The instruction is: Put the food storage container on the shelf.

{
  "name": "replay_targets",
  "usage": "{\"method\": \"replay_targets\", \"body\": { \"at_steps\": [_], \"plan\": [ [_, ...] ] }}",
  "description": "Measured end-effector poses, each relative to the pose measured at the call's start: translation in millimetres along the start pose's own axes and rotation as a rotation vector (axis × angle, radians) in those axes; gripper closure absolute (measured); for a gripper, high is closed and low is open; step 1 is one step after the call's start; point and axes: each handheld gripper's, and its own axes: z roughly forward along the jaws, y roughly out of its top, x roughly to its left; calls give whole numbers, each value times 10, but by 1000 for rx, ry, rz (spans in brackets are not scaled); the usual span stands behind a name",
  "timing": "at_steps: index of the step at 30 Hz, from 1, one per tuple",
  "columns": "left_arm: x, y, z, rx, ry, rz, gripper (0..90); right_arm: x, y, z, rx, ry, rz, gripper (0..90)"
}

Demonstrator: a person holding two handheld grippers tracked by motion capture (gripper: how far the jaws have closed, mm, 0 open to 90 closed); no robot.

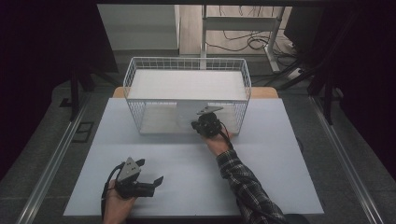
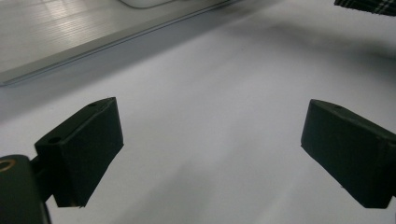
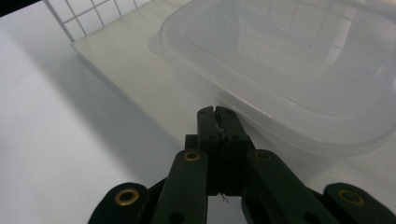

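While one clear container [image 3: 299, 79] sits near, the right hand-held gripper [image 3: 218, 114] is closed empty; the left [image 2: 210, 154] gapes wide.

Your right gripper [image 3: 218, 114] is black with brass-coloured rivets. Just ahead of its jaws sits a tub [image 3: 299, 70] of clear, milky plastic, on a pale cream liner [image 3: 140, 70]. Beyond them runs the basket [image 3: 93, 16], a white wire grid of squares. Your left gripper [image 2: 212, 140] shows matte black pads, and between and under its jaws the table [image 2: 210, 93] is plain pale lavender-grey. Your right sleeve [image 1: 245, 184] is a dark plaid with light lines.
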Motion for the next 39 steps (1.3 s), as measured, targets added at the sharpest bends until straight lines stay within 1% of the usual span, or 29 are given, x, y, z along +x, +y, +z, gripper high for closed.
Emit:
{"method": "replay_targets", "body": {
  "at_steps": [4, 7, 10, 12, 14, 16, 20, 22, 28, 30, 35, 39],
  "plan": [
    [-1, 0, -1, 0, 0, 1, 55, -14, 4, 33, 9, -2, 4, 886],
    [1, -1, -3, -2, 1, 0, 55, -11, -2, 27, 6, -3, -1, 863],
    [4, -2, -5, -2, 1, -1, 54, -2, -2, 4, 1, 1, -1, 800],
    [10, -4, -4, -1, -1, -5, 52, 13, 0, -14, 1, 8, 0, 741],
    [15, -4, -5, -2, -3, -10, 51, 26, -3, -32, 0, 6, -2, 681],
    [22, -3, -6, -3, -8, -19, 51, 31, -8, -51, -1, 13, 8, 621],
    [37, -2, -8, 1, -24, -37, 51, 37, -21, -96, -1, 25, 16, 540],
    [36, -2, -6, 3, -29, -37, 53, 39, -29, -120, 2, 33, 12, 506],
    [2, -1, 12, 4, -34, -5, 53, 69, -59, -197, 4, 51, 3, 443],
    [0, -2, 15, 2, -37, -1, 52, 77, -68, -226, 4, 58, 0, 423],
    [8, -4, 16, -6, -44, -9, 54, 115, -84, -296, 6, 77, 0, 368],
    [8, 0, 6, -21, -65, -16, 63, 141, -96, -335, 7, 89, -6, 331]
  ]
}}
